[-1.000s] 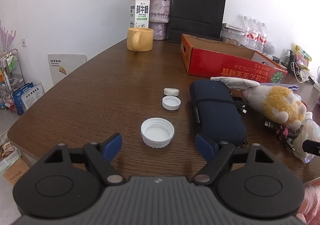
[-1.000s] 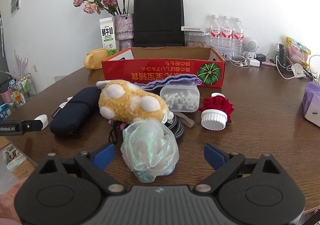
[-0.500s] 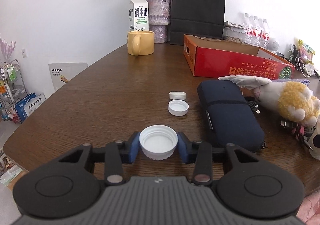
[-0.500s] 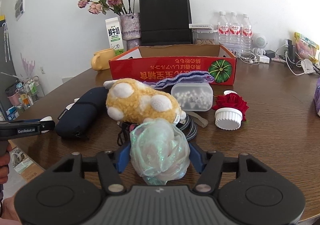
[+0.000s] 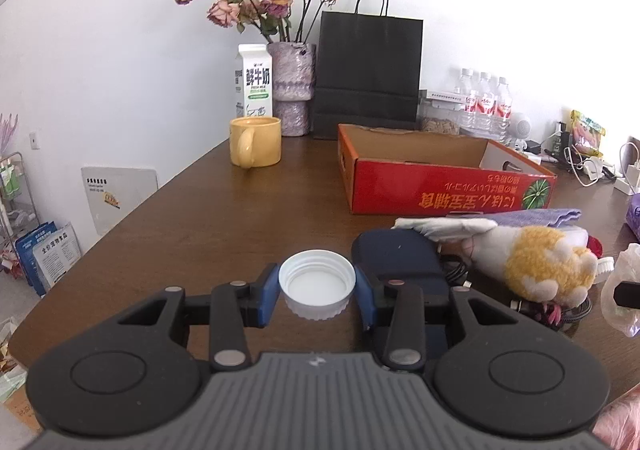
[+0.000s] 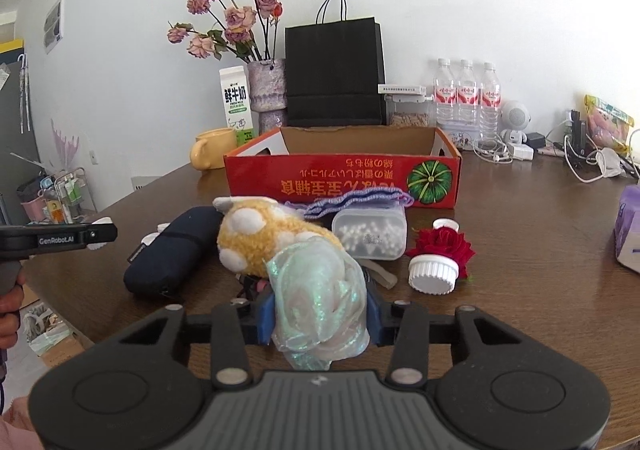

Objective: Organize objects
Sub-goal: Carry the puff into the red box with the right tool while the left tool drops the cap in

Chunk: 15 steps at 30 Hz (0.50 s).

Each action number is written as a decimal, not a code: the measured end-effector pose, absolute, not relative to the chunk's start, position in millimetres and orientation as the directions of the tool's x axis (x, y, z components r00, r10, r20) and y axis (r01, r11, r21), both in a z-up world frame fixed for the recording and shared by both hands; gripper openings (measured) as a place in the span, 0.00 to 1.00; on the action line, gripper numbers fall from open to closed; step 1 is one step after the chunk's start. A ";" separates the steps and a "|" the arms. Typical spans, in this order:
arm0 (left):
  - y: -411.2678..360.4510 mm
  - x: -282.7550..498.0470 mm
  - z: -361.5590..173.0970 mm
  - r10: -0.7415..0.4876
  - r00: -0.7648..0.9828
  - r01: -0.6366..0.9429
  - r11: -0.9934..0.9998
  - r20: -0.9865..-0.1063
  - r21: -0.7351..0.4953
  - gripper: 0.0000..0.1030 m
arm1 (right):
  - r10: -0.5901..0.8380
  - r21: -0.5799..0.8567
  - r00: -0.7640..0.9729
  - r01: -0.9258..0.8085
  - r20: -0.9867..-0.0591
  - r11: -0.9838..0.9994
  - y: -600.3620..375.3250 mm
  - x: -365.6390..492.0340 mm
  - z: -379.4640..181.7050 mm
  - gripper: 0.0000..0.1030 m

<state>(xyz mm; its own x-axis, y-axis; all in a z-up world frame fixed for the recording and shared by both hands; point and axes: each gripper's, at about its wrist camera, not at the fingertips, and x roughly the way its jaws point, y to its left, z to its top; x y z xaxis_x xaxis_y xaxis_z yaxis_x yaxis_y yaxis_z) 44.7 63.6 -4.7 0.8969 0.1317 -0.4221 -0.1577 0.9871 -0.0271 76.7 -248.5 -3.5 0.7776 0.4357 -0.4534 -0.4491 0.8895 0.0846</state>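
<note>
Left wrist view: left hand-held gripper [image 5: 317, 292] pinching a white jar lid [image 5: 317, 287] by its ribbed rim, open side up, one blue pad on each side. Lid looks raised clear of the brown bench [image 5: 200, 234], though the gap beneath cannot be judged for certain. Beyond it, a dark blue pouch [image 5: 400, 262] just to the right, a yellow-and-white plush toy [image 5: 544, 270] further right, and the red cardboard box [image 5: 440, 185] further back, open and apparently empty as far as its inside shows. Yellow mug [image 5: 255, 147], milk carton [image 5: 253, 85], vase of dried roses [image 5: 291, 87] and black paper bag [image 5: 370, 77] lined up near the wall.

Right wrist view: right hand-held gripper [image 6: 320, 314] with jaws closing on a pale iridescent mesh ball [image 6: 318, 290], soft bulk squeezed between the blue pads and bulging above them. Behind it the plush toy, the pouch, a clear tub of small white items [image 6: 370, 234], a purple cloth [image 6: 356, 197], a red fabric rose [image 6: 444, 246] and a second white lid [image 6: 433, 274], all loose on the bench in front of the box. Left gripper visible at the left edge, lid in its tip.

Progress, as a judgement: barely begun. Two items in hand, nothing yet visible in the box, most clutter still scattered. Left to do: carrying both pieces to the box, then the remaining loose things.
</note>
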 end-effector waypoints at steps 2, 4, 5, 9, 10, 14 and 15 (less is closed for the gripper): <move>57.6 51.9 4.1 0.118 0.907 -0.139 0.990 -0.403 -0.023 0.39 | 0.440 0.072 0.788 -0.456 -0.431 0.887 -250.1 79.2 4.2 0.41; 50.7 60.4 14.0 0.103 0.917 -0.121 0.992 -0.385 -0.021 0.39 | 0.439 0.055 0.803 -0.457 -0.403 0.888 -249.5 84.3 13.5 0.41; 46.8 65.1 18.4 0.095 0.923 -0.110 0.994 -0.373 -0.020 0.39 | 0.438 0.049 0.809 -0.457 -0.392 0.888 -249.4 87.5 16.9 0.41; 32.8 88.9 38.1 0.063 0.944 -0.074 0.997 -0.324 -0.021 0.39 | 0.440 0.026 0.831 -0.460 -0.340 0.888 -247.5 109.5 33.8 0.41; 29.4 96.4 42.9 0.056 0.948 -0.066 0.998 -0.313 -0.023 0.39 | 0.442 0.018 0.835 -0.462 -0.328 0.887 -245.9 116.9 38.3 0.41; 13.8 129.2 58.8 0.023 0.958 -0.030 0.999 -0.287 -0.022 0.39 | 0.443 -0.007 0.849 -0.465 -0.287 0.885 -237.3 147.7 54.0 0.41; 10.1 138.3 62.2 0.016 0.960 -0.023 1.000 -0.280 -0.020 0.39 | 0.445 -0.011 0.852 -0.465 -0.277 0.885 -235.3 155.0 57.7 0.41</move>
